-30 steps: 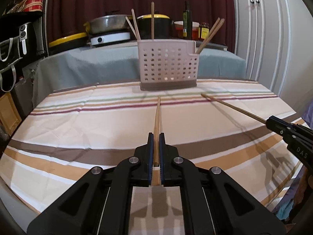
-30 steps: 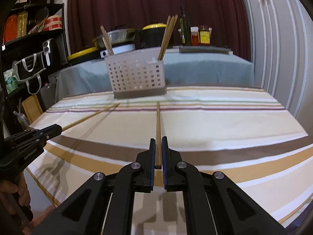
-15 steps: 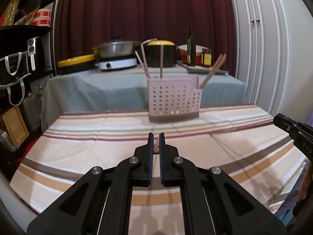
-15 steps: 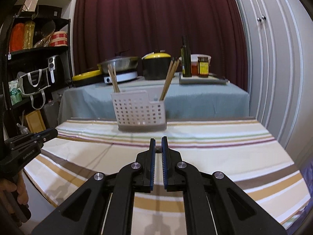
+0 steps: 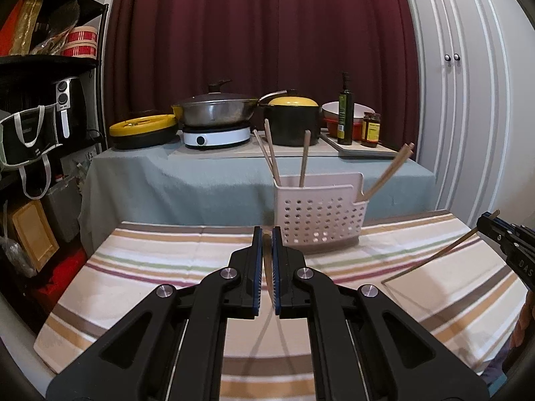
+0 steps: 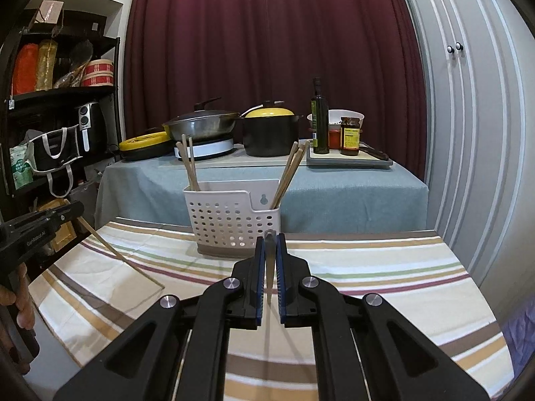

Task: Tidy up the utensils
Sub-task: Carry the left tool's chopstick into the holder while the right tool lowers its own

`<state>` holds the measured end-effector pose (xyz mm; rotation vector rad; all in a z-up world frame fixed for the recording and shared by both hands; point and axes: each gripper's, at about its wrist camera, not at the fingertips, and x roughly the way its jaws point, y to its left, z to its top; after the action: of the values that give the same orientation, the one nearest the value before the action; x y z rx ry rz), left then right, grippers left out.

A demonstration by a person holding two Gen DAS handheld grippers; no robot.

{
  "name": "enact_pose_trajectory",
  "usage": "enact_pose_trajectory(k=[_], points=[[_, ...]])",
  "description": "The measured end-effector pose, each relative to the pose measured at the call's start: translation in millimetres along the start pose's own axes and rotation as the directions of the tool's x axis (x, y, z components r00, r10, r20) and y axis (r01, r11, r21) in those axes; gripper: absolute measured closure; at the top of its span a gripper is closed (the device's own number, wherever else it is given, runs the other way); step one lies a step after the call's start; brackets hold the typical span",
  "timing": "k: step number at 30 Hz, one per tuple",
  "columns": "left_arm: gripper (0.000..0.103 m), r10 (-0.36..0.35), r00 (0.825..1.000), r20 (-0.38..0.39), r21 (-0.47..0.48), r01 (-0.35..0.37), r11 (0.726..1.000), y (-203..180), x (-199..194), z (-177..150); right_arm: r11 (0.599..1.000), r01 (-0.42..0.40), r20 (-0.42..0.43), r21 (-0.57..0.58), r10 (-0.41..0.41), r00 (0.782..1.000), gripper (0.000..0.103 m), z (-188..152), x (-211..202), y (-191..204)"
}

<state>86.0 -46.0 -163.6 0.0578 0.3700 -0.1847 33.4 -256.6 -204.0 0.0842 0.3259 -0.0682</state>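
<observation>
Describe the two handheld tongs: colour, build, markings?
Both matte black plastic. Left tongs and right tongs: blue ribbed pads, silver pivot screws, triangular cut-outs in the links. White lettering on the side bodies, partly legible. No cables or sleeves visible.

- The left claw (image 5: 266, 260) is matt black plastic, with ribbed blue pads (image 5: 256, 267) and bright metal screw heads.
- The right claw (image 6: 271, 267) is of the same matt black plastic, with blue pads (image 6: 280, 274).
- The chopstick (image 5: 267, 254) clamped in the left claw is pale, bare wood; so is the chopstick (image 6: 269, 260) in the right claw.
- The utensil basket (image 5: 319, 212) at 12 o'clock is smooth white plastic, pierced with round holes.
- The tablecloth (image 5: 150, 267) on the bench is striped woven cloth, matt and lightly creased.
- The curtain (image 5: 260, 33) is dark red cloth in folds.
- The wok (image 5: 214, 112) is glossy metal.
- The oil bottle (image 6: 320, 123) is glossy dark glass.
</observation>
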Motion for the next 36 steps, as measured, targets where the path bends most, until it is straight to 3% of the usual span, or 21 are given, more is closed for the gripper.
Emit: enact_pose_trajectory(k=[21,29,36], points=[[0.097,0.021,1.000,0.011,0.013,-0.021,1.000,2,53,44,1.000,-0.013,0.038,-0.014,0.013,0.999,0.096,49,53,-1],[0.097,0.053,0.991,0.127,0.022,-0.056,0.998,3,45,83,0.998,-0.043,0.109,-0.046,0.047,0.993,0.096,87,47,5],[0.097,0.073,0.968,0.241,0.024,-0.081,0.996,1,40,127,0.996,-0.060,0.177,-0.062,0.070,0.982,0.096,124,47,9]])
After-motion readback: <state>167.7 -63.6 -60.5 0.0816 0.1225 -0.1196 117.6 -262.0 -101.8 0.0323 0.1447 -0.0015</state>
